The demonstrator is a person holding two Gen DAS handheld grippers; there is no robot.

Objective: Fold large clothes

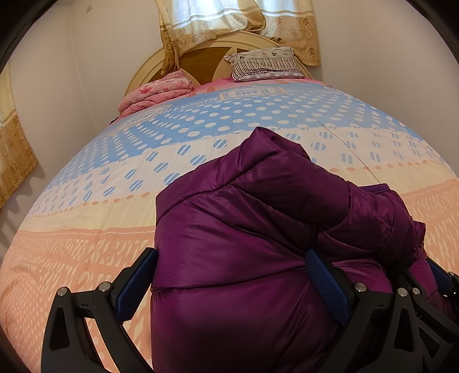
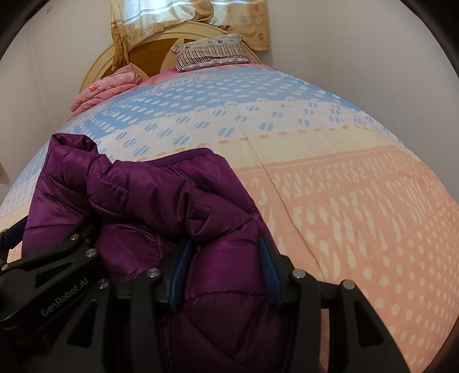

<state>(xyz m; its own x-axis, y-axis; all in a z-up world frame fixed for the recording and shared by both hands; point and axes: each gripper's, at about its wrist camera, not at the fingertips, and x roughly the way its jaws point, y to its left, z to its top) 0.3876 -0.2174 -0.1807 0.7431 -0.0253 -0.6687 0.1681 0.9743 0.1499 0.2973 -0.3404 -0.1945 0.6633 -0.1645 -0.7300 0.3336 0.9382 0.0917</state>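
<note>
A purple puffer jacket [image 1: 243, 229] lies bunched on the bed near its front edge; it also shows in the right wrist view [image 2: 160, 200]. My left gripper [image 1: 229, 275] straddles the jacket's left part with its jaws wide apart, blue pads [image 1: 324, 275] against the fabric on each side. My right gripper [image 2: 223, 272] holds a thick fold of the jacket's right part between its blue pads [image 2: 269, 272]. The left gripper's black body also shows at the left of the right wrist view [image 2: 51, 269].
The bed has a spread [image 1: 94, 246] with blue dotted, cream and peach bands. A folded pink quilt [image 1: 155, 94] and a striped pillow [image 1: 266, 64] lie by the wooden headboard [image 1: 200, 61]. Curtains [image 1: 238, 20] hang behind. White walls stand on both sides.
</note>
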